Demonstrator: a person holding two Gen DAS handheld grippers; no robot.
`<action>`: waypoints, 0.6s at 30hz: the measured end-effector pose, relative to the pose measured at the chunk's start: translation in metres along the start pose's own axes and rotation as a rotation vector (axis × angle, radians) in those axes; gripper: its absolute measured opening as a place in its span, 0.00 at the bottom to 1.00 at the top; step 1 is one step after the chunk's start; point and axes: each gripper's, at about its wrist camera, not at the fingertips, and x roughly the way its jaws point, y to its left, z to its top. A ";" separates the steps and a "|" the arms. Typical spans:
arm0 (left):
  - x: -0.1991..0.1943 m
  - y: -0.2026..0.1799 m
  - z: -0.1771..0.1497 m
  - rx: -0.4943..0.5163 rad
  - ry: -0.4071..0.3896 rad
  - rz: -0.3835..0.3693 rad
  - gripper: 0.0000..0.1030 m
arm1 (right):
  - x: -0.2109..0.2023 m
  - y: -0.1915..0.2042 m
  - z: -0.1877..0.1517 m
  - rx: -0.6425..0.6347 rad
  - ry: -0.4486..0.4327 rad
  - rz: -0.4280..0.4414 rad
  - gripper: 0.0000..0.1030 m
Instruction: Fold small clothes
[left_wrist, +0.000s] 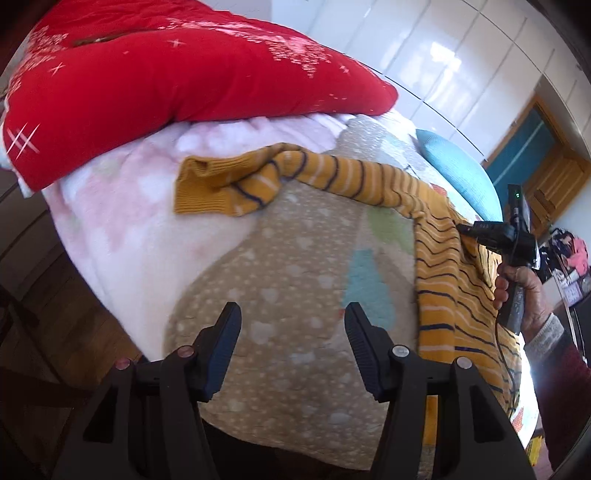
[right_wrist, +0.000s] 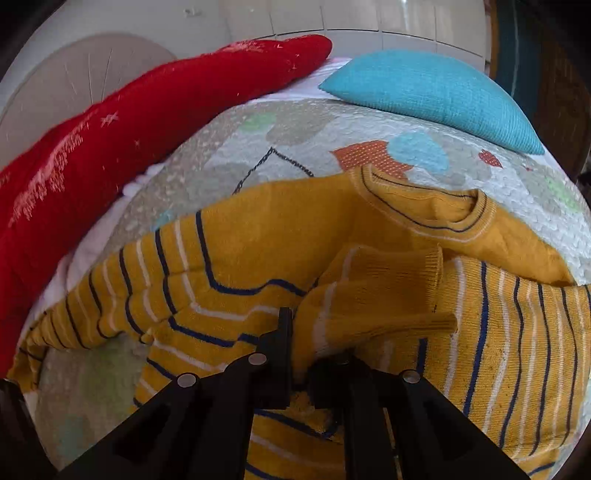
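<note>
Jaws of the left gripper (left_wrist: 293, 325) stand apart with nothing between them, hanging over bare quilt (left_wrist: 288, 258) near the bed's left edge. Further right, the yellow striped sweater (right_wrist: 258, 240) lies spread on the bed, one sleeve (left_wrist: 280, 173) stretched out toward the red blanket (left_wrist: 166, 81) and the pale pink fleece (left_wrist: 122, 206) under it. Right again, the right gripper (right_wrist: 306, 354) is clenched on a bunched fold of the sweater's other sleeve, its cuff (right_wrist: 388, 295) doubled over the body of the garment, below the collar (right_wrist: 424, 206). From here the likely trouble is a thin pinch: if only one layer is caught, the knit could slide out as the sleeve is carried across, or drag the whole sweater askew and wrinkle the body. The outstretched sleeve lies close to the red blanket, so a sweep there may snag it. Open quilt lies between the left gripper and the sweater, giving room to lay a fold; the blue pillow (right_wrist: 436, 96) sits well beyond the collar, out of the way.
</note>
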 end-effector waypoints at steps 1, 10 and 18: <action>0.000 0.003 0.001 -0.009 -0.002 0.004 0.55 | 0.003 0.010 0.001 -0.034 -0.006 -0.034 0.18; 0.001 0.013 0.004 -0.058 -0.018 -0.006 0.55 | 0.037 0.160 -0.043 -0.811 -0.131 -0.522 0.62; -0.019 0.036 0.007 -0.117 -0.065 0.040 0.61 | 0.009 0.177 -0.041 -0.763 -0.165 -0.415 0.62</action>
